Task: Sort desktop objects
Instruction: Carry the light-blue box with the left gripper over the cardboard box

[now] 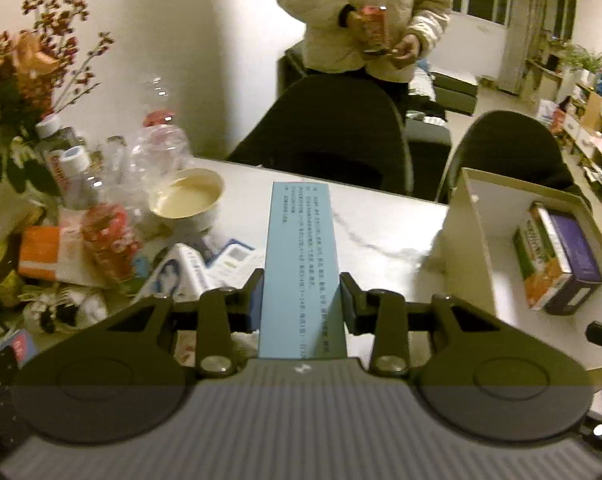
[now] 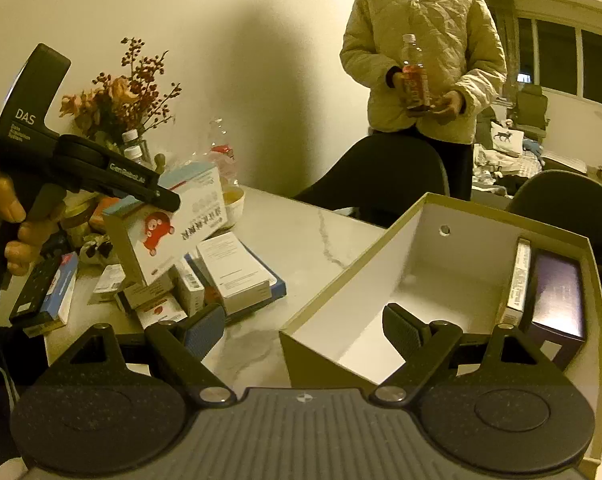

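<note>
My left gripper [image 1: 301, 292] is shut on a light blue box [image 1: 301, 264] and holds it above the white table [image 1: 381, 220]. From the right wrist view the same box [image 2: 169, 224] shows a red cartoon face and hangs tilted in the left gripper [image 2: 157, 196] over a pile of small boxes [image 2: 229, 276]. My right gripper [image 2: 303, 330] is open and empty, at the near corner of an open cardboard box [image 2: 421, 248]. That cardboard box [image 1: 477, 216] holds a purple box [image 2: 557, 300] and a thin box [image 2: 517, 280] standing at its right side.
A cream bowl [image 1: 187, 196], plastic bottles [image 1: 77, 176] and snack packets [image 1: 109, 236] crowd the table's left side by a flower vase [image 1: 25, 72]. Two dark chairs [image 1: 333, 136] stand behind the table. A person in a pale jacket [image 2: 421, 64] holds a bottle.
</note>
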Tool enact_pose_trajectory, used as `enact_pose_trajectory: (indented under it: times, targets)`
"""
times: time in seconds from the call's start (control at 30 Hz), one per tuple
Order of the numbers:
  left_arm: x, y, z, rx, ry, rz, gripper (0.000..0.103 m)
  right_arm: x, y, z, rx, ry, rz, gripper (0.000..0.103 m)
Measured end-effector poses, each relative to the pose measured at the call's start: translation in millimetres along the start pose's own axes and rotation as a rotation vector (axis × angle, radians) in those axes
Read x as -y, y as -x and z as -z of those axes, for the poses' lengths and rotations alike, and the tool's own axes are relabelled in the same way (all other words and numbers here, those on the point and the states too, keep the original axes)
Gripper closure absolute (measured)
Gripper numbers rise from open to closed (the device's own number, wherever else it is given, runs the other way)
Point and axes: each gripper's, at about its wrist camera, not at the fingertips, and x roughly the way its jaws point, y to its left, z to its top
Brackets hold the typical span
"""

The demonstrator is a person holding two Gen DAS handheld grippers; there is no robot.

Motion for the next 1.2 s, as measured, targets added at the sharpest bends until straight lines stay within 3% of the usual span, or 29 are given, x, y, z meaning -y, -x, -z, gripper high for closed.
enact_pose_trajectory:
  times: [0.63,0.93,1.2]
  targets:
    - [95,-19,-21,0.014,-0.094,0.199,0.067,40,14,3,0.011,-0.108,0.109,0.014]
    - [136,-41,-25,-0.033,-0.137,0.278,0.067,60,19,9,0.010,-0.141,0.167,0.014]
    - [158,-60,-28,-0.076,-0.151,0.301,0.067,76,21,13,-0.001,-0.161,0.206,0.013]
